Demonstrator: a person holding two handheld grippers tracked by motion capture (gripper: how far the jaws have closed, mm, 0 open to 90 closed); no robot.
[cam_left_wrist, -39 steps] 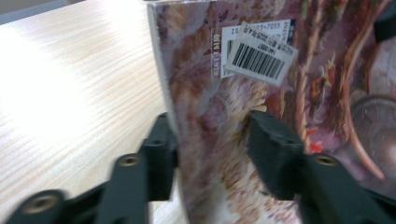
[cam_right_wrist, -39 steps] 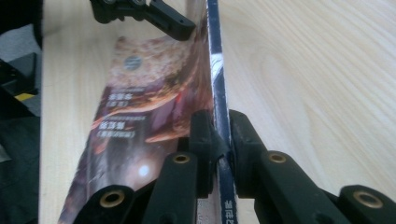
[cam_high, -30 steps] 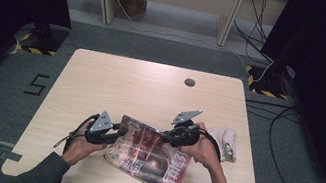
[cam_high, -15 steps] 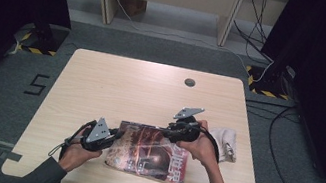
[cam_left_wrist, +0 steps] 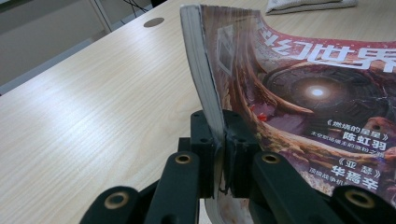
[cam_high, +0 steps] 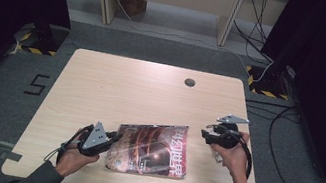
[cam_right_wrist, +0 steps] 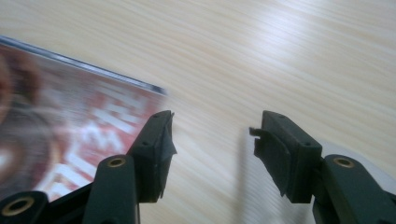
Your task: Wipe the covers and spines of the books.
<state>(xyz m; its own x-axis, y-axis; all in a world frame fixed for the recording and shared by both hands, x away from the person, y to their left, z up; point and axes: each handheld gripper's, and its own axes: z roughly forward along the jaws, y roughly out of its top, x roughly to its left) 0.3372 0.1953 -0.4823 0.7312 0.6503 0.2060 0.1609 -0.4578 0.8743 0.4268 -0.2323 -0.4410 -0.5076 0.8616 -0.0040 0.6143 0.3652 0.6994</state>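
Our right gripper (cam_high: 211,136) has pulled off the magazine (cam_high: 153,148), fingers just spread, empty; left gripper (cam_high: 109,138) pinches its edge — we keep that grip firm.

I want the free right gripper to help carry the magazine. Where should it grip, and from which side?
Probably the magazine's right edge, approached level from the right. The left gripper is shut on the opposite edge, which curls up off the table, while the right side lies flat. The right gripper, whose jaws have just been opening with nothing between them, sits just beyond that edge.
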